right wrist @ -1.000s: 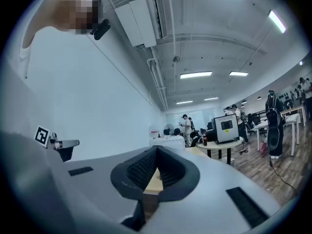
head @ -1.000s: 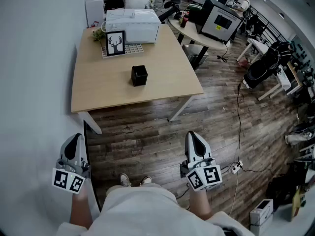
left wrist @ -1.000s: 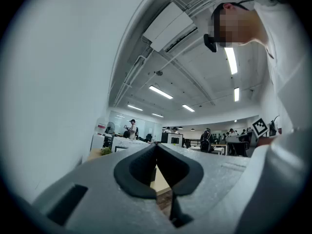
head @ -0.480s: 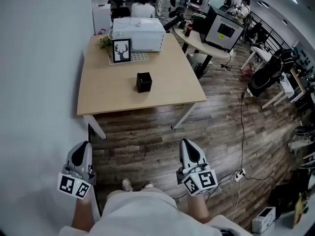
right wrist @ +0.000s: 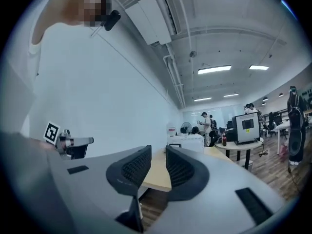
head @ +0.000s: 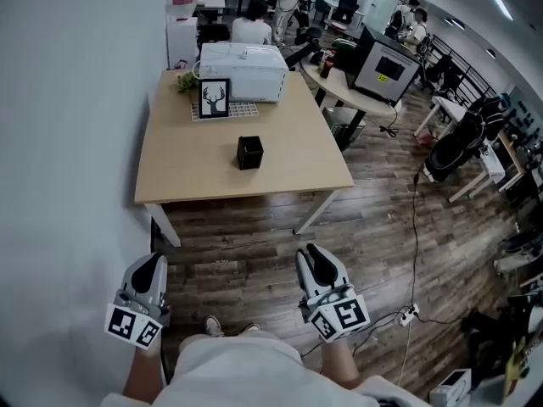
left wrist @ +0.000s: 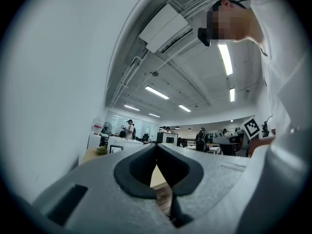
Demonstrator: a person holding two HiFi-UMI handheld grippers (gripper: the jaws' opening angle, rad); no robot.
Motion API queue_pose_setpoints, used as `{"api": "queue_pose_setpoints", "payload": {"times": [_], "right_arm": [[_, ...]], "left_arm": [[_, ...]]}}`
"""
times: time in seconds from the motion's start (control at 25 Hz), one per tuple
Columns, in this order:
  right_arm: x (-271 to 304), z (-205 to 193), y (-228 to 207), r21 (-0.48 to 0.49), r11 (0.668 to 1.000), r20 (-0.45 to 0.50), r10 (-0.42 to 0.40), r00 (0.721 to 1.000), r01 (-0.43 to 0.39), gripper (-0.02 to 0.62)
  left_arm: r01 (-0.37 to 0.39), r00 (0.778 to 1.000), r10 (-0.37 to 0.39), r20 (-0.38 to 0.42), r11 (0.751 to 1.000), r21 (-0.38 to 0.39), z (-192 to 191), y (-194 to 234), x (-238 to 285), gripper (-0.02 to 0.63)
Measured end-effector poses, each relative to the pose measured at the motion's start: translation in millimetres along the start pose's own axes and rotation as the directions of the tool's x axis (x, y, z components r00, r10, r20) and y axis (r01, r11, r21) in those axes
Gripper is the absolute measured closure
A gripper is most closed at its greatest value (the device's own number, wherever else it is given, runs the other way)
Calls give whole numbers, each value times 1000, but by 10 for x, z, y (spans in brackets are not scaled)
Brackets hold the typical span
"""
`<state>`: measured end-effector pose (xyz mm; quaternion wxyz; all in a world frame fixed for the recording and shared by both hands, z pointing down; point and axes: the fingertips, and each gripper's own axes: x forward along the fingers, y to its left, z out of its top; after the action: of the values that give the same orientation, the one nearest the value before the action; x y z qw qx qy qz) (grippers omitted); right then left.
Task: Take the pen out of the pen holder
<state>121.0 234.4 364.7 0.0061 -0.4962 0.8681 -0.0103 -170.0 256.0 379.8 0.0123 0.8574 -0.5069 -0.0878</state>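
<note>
Stage: approach, as I judge it; person stands on the floor off the table's [head: 178, 185] front edge, nothing reached yet.
Pen holder [head: 249, 153]: black cube, abt mid-table, clear of every edge, apart from the other items.
Back edge: printer [head: 242, 70], w/ picture frame [head: 215, 98] & small plant [head: 187, 81] toward the back-left corner.
Left gripper [head: 151, 265]: held low by the person's waist, jaw tips together, nothing in them; prob. just parked, since 1 gripper is enough for a pen.
Right gripper [head: 316, 257]: also low, aimed roughly at the table; jaws have just been opening to a narrow gap, nothing btwn them; I'd guess that readies it for a thin pen.
Why low: both are carried at rest height while the table is out of reach.
Pen: too small to make out from here; can't confirm tip dir.
Long axis: holder sits upright, mouth up, so the pen prob. stands near vertical; pull would go straight up.
</note>
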Motion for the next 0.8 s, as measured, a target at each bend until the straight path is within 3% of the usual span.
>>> {"api": "queue_pose_setpoints", "payload": {"times": [0.24, 0.52, 0.8], "right_arm": [[-212, 119, -330, 60, 998, 47, -16, 999, 13, 442], [-439, 45, -559, 117, 993, 75, 12, 997, -21, 176], [-462, -237, -672, 122, 993, 30, -9, 1000, 6, 153]], "left_arm": [[0, 1000, -1, -8, 1000, -1, -53, -159, -23, 595], [16, 999, -16, -29, 1000, 4, -161, -399, 69, 595], [24, 999, -22, -41, 999, 48, -151, -493, 169, 595]]}}
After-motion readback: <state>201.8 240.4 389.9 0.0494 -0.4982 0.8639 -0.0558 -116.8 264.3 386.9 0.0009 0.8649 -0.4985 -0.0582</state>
